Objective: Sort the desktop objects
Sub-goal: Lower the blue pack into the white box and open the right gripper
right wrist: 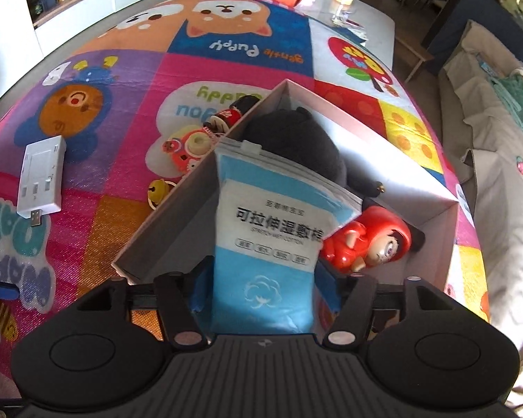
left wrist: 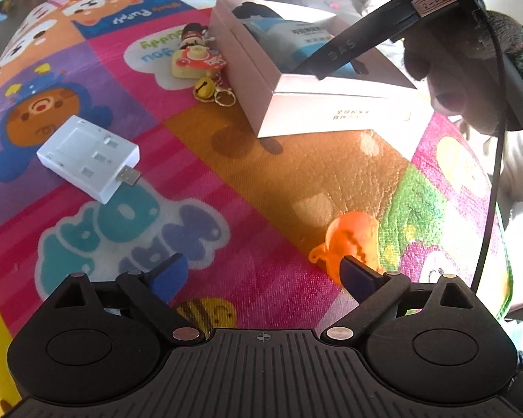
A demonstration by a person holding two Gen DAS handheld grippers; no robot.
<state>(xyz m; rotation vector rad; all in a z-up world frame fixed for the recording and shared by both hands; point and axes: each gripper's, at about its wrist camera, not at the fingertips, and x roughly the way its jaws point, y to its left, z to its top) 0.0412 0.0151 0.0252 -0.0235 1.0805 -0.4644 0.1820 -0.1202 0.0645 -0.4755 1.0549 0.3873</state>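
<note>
- Gripping a blue pouch, the right gripper holds it over the box (doll inside).
- Left gripper gapes empty near the box, an orange toy just beside one finger.
- White hub lies well apart from the box.

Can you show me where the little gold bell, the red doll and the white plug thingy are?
gold bell (left wrist: 204,87), left wrist view, on its round body.
red doll (right wrist: 369,244), right wrist view, on its red hood.
white plug thingy (left wrist: 87,158), left wrist view, on its flat top.
</note>
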